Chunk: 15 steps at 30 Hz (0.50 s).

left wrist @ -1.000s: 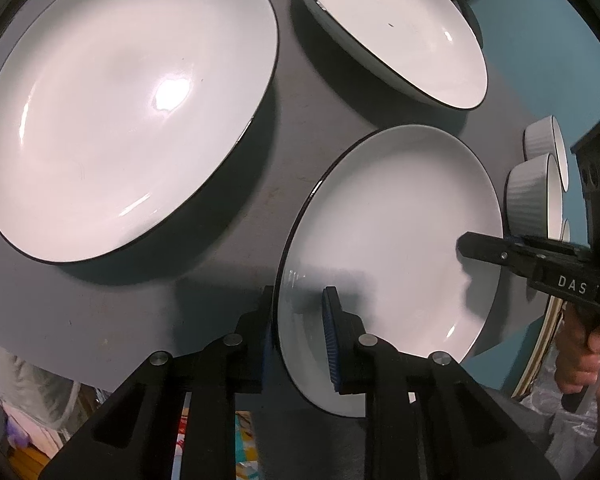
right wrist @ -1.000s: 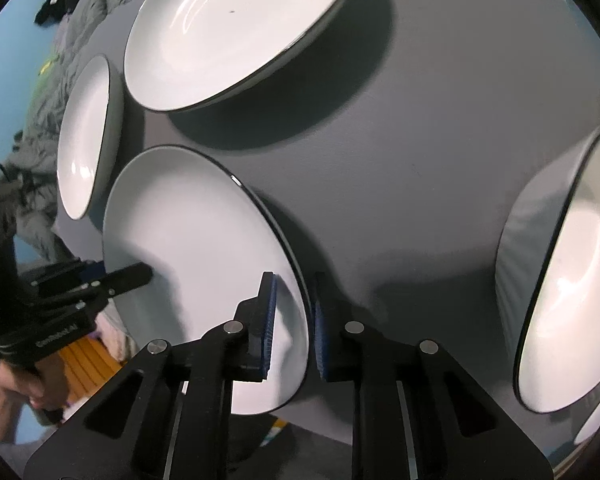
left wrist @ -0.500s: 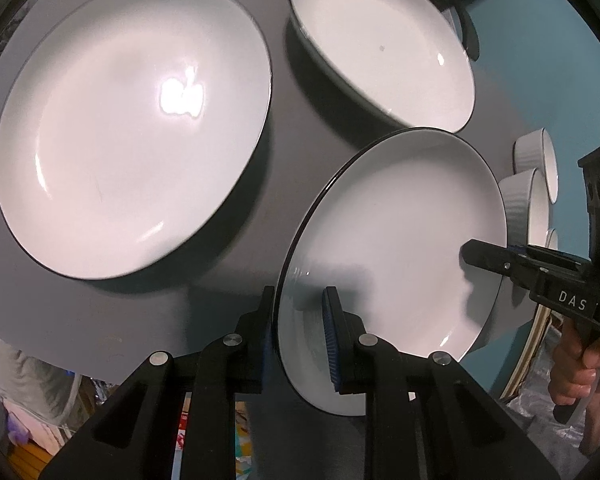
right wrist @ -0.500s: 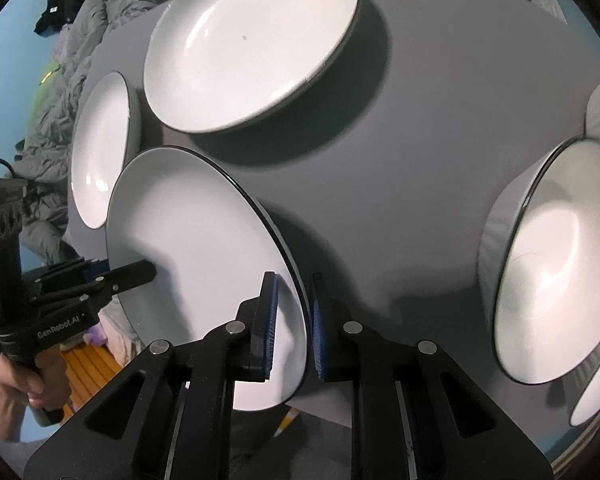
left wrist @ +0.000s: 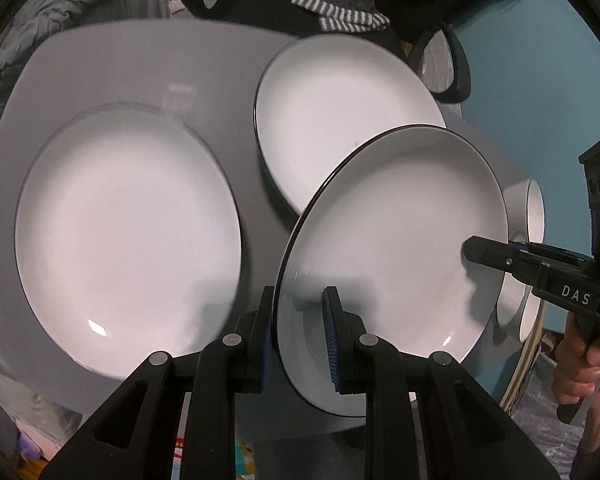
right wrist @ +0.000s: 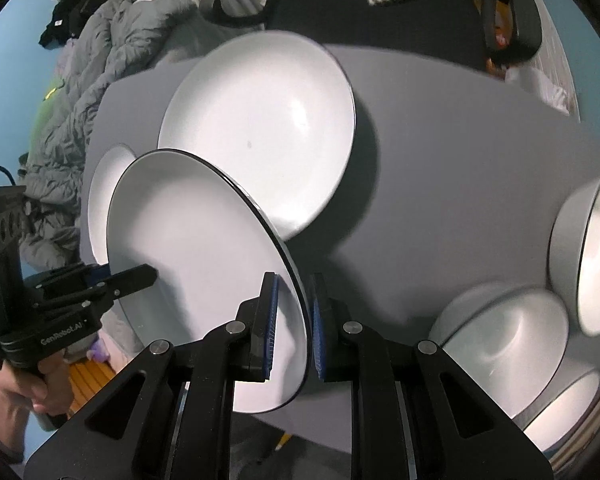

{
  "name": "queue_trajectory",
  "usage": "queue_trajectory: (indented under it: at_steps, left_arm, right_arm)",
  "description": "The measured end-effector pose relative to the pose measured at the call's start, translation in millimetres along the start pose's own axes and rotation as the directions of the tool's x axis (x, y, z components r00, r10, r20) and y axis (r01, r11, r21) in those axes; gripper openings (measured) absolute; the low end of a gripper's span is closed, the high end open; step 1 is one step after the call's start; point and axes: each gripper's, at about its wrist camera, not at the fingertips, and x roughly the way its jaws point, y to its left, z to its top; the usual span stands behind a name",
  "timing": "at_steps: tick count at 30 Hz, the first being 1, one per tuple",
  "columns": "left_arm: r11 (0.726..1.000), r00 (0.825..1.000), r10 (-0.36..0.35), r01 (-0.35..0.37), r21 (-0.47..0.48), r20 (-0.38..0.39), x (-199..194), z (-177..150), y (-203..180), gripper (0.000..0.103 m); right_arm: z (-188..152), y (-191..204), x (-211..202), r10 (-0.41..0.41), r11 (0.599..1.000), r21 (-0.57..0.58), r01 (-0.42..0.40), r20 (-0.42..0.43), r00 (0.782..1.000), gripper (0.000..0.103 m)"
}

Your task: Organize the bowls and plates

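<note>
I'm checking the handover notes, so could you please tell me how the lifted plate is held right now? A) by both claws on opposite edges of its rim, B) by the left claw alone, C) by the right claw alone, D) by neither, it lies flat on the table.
A: the left claw pinches one edge of the lifted plate while the right claw pinches the opposite edge, and the plate sits tilted above the grey table.

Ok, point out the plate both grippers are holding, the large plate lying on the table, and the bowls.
held plate (left wrist: pixel 396 240), left wrist view, middle of its white face.
large plate (left wrist: pixel 128 236), left wrist view, centre of its well.
bowls (right wrist: pixel 504 344), right wrist view, inside of the nearest bowl.
</note>
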Motion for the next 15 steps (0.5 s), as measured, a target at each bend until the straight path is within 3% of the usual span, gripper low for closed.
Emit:
queue_trajectory:
  at_steps: [15]
  left_arm:
    - [0.996,0.996,0.086,-0.085,-0.037,0.007,15,73,-9,0.024]
  right_arm:
    - [73,-9,10,0.004,1.0,-0.01,-0.004,-0.018,1.0,0.017]
